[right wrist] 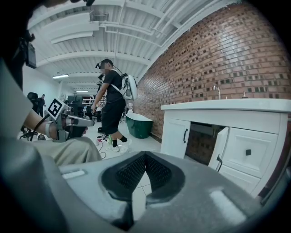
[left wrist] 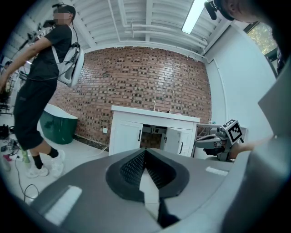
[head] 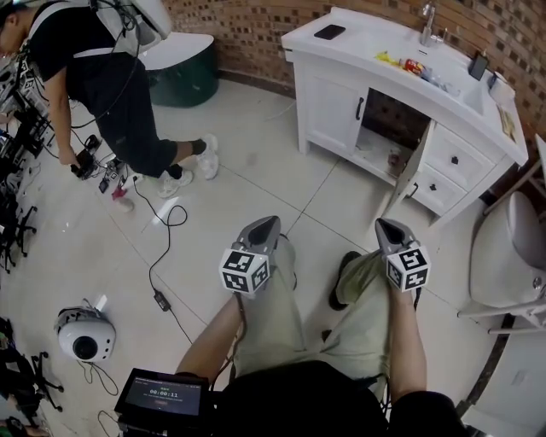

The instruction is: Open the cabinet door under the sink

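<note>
- Left gripper [head: 271, 221] in the lower middle of the head view, above the person's own thigh; jaws pressed together at the tips, nothing between them.
- Right gripper [head: 381, 224] to the right of it, above the other knee; jaws closed on each other too, empty.
- On each gripper a cube with black-and-white square markers, no letters on them.
- White sink cabinet [head: 324, 68] in the upper right of the head view, against the brick wall [head: 247, 34], well apart from both grippers.
- Cabinet door [head: 411, 167] under the sink swung outward, the dark inside open to view; the second door [head: 334, 106], left of the opening, shut.
- Faucet [head: 426, 21] and a dark phone [head: 329, 32] on the countertop.
- Small screen [head: 162, 394] at the bottom left — timer-like digits, too small to read surely.
- Other person in black [head: 102, 77] in the upper left, beside a green tub [head: 181, 75].
</note>
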The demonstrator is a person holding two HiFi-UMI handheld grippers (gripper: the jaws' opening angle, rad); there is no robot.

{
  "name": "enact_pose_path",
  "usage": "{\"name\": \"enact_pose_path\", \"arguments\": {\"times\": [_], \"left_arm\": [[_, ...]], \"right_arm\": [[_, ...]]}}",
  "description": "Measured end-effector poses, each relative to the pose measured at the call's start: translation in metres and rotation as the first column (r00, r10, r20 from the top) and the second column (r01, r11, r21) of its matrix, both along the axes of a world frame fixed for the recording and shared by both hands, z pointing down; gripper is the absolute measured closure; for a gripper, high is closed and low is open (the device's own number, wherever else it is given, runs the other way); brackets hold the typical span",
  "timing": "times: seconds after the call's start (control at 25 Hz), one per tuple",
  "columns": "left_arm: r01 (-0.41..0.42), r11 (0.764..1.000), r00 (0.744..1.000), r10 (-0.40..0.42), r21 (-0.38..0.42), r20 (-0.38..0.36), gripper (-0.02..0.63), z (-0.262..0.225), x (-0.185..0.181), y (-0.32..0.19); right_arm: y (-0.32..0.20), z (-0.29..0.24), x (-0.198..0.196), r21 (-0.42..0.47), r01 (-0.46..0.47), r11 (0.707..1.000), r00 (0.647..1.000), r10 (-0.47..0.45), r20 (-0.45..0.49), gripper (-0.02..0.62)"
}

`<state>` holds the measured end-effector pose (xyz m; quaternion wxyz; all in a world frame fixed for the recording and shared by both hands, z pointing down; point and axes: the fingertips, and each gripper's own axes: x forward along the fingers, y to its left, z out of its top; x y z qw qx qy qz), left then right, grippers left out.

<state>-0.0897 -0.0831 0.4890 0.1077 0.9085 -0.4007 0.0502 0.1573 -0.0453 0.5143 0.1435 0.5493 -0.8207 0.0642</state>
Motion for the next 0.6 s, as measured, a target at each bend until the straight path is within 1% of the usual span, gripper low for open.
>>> {"name": "enact_pose_path", "arguments": {"times": [0.6], "left_arm": [[0.002,1.000,1.000,-0.002,0.000,-0.003,0.589,-0.0011,-0.0001,-0.0003]], "right_arm": [[0.0004,0.0001,0.0029,0.004,-0.003,1.000,1.000,0.003,0.014,0.604]]}}
